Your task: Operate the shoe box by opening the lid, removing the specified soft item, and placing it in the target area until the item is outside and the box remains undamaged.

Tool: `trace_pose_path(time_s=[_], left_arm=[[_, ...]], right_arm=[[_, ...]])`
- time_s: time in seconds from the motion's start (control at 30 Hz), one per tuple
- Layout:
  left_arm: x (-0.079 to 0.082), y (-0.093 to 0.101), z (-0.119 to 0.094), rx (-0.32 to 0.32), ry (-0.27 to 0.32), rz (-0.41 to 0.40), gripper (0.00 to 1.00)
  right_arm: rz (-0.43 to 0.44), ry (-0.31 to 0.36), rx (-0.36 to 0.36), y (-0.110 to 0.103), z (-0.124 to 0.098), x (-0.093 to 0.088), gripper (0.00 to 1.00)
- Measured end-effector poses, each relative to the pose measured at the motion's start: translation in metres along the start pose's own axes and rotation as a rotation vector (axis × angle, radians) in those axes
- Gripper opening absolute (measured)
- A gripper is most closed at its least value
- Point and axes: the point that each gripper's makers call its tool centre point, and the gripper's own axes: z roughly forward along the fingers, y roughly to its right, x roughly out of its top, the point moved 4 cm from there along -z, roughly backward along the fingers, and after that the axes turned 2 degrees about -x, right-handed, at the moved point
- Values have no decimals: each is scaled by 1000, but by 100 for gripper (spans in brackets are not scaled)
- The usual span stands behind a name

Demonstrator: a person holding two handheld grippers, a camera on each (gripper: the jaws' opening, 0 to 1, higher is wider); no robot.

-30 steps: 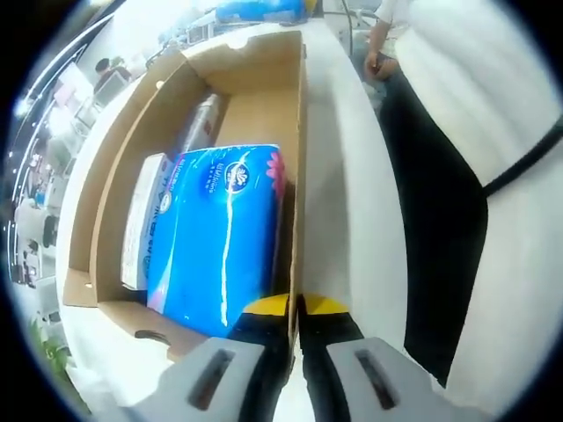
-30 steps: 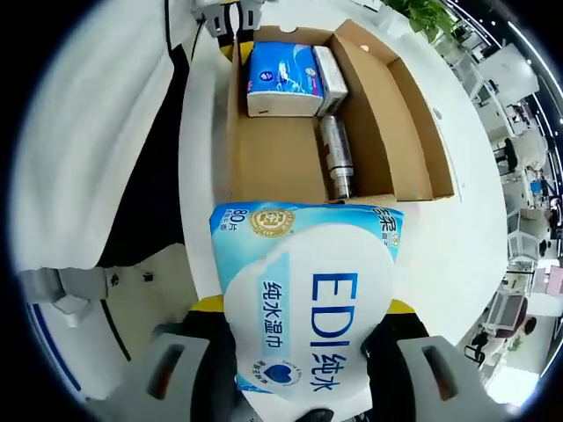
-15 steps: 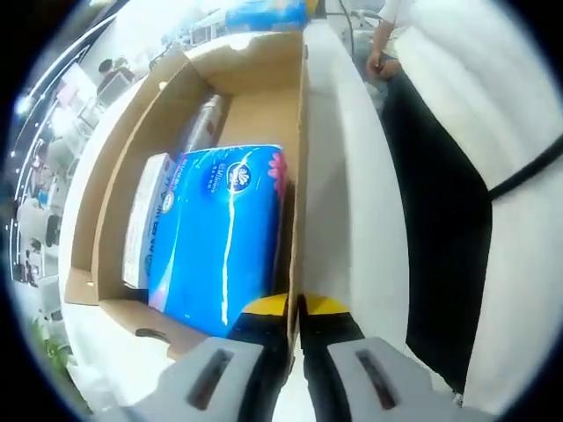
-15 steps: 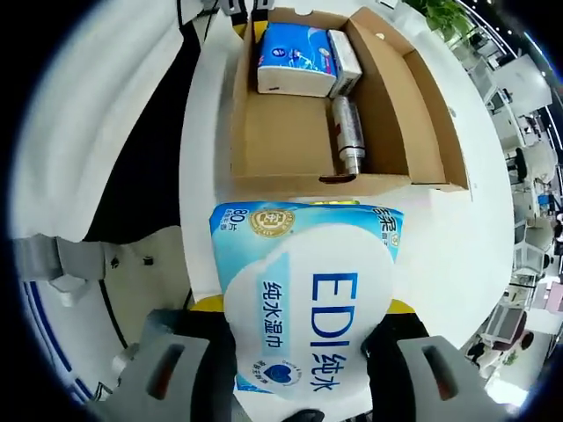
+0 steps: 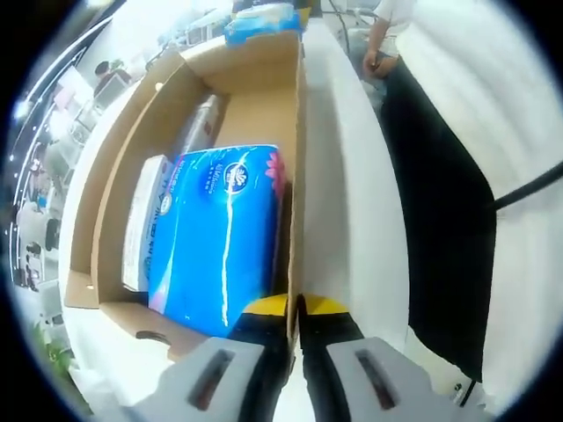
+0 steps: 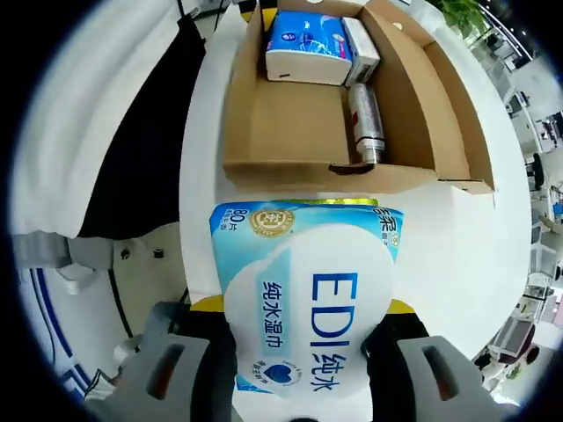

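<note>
An open cardboard shoe box (image 5: 299, 167) (image 6: 281, 123) lies on a white table. My left gripper (image 5: 296, 309) is shut on the box's right side wall near its near corner. Inside lie a blue tissue pack (image 5: 220, 237) (image 6: 303, 48), a white pack (image 5: 141, 220) (image 6: 361, 48) beside it and a silver cylinder (image 5: 202, 123) (image 6: 365, 119). My right gripper (image 6: 303, 303) is shut on a light-blue wet wipes pack (image 6: 303, 299), held above the table (image 6: 466, 255) outside the box's near end. That same pack (image 5: 262, 19) appears beyond the box's far end in the left gripper view.
A person in white top and dark trousers (image 5: 475, 176) (image 6: 97, 132) stands along one side of the table. The box's opened lid flap (image 5: 106, 167) (image 6: 457, 105) leans outward on the opposite side. Office furniture lies in the background.
My right gripper has drawn back with the wet wipes pack, so the box looks farther away in its view. The left gripper stays clamped on the box wall.
</note>
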Motion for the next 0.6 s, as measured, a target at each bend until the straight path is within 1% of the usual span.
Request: trace_pose_path(time_s=[0.1, 0.23, 0.3, 0.5, 0.6], left_arm=[[0, 0, 0, 4, -3, -21, 3], [1, 0, -1, 11, -2, -18, 3], [1, 0, -1, 12, -4, -27, 3], [1, 0, -1, 22, -12, -61, 4], [1, 1, -1, 35, -16, -60, 4]], right_arm=[[-2, -9, 7, 7, 3, -2, 57], [22, -6, 33, 13, 5, -3, 57], [4, -7, 36, 15, 6, -3, 57], [-10, -8, 42, 20, 10, 0, 57], [-38, -9, 41, 21, 14, 3, 58]])
